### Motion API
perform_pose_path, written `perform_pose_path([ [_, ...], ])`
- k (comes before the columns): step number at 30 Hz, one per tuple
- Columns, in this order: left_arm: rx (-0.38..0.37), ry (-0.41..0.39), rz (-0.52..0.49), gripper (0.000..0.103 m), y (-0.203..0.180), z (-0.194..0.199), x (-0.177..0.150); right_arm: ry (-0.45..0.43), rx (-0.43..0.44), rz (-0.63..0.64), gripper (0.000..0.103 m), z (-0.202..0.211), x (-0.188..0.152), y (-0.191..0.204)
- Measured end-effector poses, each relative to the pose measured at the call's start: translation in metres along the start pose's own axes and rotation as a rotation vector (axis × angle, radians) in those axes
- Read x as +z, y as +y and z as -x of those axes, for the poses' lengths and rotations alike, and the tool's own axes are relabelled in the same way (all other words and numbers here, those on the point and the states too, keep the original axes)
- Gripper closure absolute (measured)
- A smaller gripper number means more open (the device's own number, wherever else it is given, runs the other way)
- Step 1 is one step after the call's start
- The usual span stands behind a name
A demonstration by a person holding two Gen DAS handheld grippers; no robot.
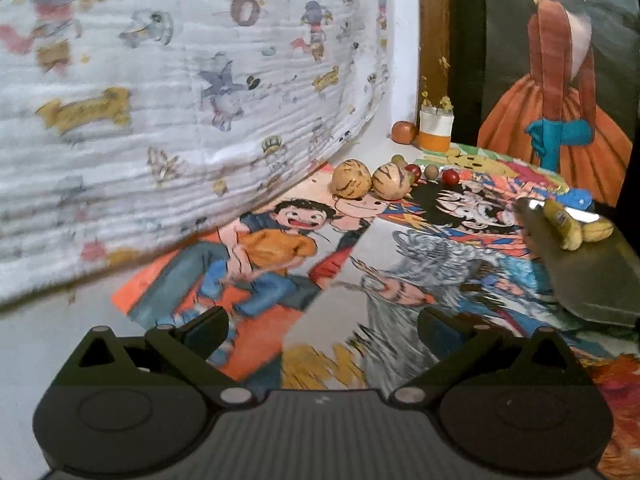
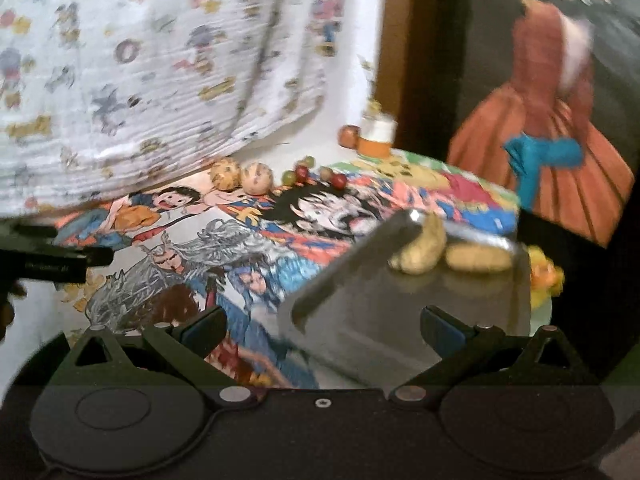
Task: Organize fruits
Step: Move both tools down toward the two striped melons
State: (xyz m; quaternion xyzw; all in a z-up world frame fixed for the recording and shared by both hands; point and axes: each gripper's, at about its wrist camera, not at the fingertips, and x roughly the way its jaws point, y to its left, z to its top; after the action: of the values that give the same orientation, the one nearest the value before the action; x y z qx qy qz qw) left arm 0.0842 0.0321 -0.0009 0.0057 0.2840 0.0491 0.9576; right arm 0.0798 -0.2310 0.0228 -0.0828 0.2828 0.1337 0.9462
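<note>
On the metal tray [image 2: 360, 304] sit two bananas [image 2: 420, 254]; both left gripper [image 1: 322, 330] and right gripper [image 2: 322, 330] hang wide apart, holding nothing, melons [image 1: 346, 179] far back.

White cartoon-print cloth [image 1: 192, 92] hangs at left, lower edge near the table; cartoon-drawing table cover [image 1: 280, 248] spread flat; orange-and-white jar [image 1: 435, 130] at the back, by a brown wooden post [image 1: 433, 32]; painting of an orange dress [image 1: 560, 80] behind right.

A home room; cartoon-print blanket [image 1: 180, 120] hangs by a table of drawings [image 1: 280, 248]
</note>
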Motion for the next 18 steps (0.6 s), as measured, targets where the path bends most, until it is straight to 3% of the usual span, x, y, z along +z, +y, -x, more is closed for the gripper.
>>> perform_pose_path([
  [10, -0.037, -0.022, -0.195, 0.000, 0.008, -0.048, 0.030, -0.018, 0.120, 0.285, 0.001, -0.041, 0.052, 0.005],
  [18, -0.130, -0.066, -0.370, 0.000, 0.016, -0.083, 0.048, 0.060, 0.295, 0.424, 0.001, -0.087, 0.086, -0.008],
])
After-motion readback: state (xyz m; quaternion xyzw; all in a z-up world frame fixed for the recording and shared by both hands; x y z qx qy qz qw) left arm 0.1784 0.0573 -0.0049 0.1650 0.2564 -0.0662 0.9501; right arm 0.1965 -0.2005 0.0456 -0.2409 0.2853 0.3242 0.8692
